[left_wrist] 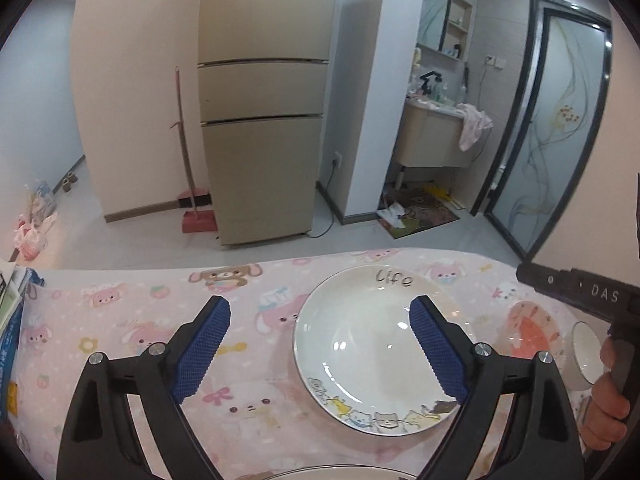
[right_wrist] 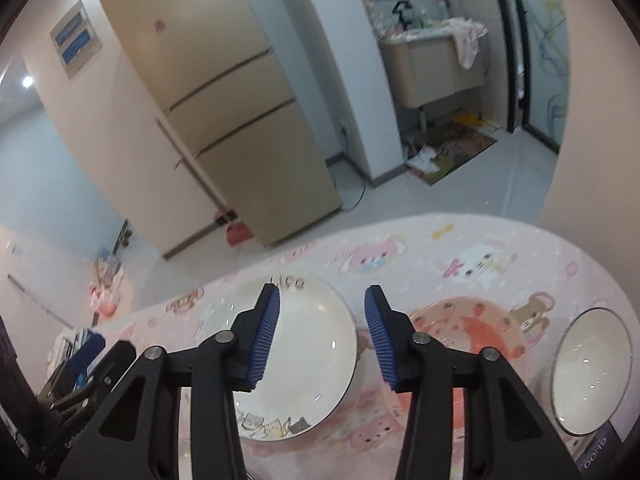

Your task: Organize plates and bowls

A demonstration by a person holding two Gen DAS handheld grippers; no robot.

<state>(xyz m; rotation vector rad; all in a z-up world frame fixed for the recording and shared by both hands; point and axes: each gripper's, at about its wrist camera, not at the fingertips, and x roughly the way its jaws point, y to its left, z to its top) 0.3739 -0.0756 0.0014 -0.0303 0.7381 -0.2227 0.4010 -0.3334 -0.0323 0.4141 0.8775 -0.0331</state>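
Observation:
A white deep plate (left_wrist: 360,352) marked "Life", with cartoon animals on its near rim, lies on the pink cartoon tablecloth (left_wrist: 132,320). My left gripper (left_wrist: 320,308) hovers open above its left part; the right finger overlaps the plate, the left one is over bare cloth. In the right wrist view my right gripper (right_wrist: 322,296) hangs over the same plate's (right_wrist: 312,360) right edge, jaws narrower but apart, gripping nothing. Right of it sit a pink strawberry dish (right_wrist: 472,328) and a white bowl (right_wrist: 588,368). Another plate's rim (left_wrist: 332,472) shows at the bottom edge.
A person's hand (left_wrist: 608,404) on a black handle is at the right edge. Blue packets (left_wrist: 12,320) lie at the table's left end. Beyond the far table edge stand a beige fridge (left_wrist: 260,120), a red dustpan (left_wrist: 198,220) and a washbasin cabinet (left_wrist: 432,136).

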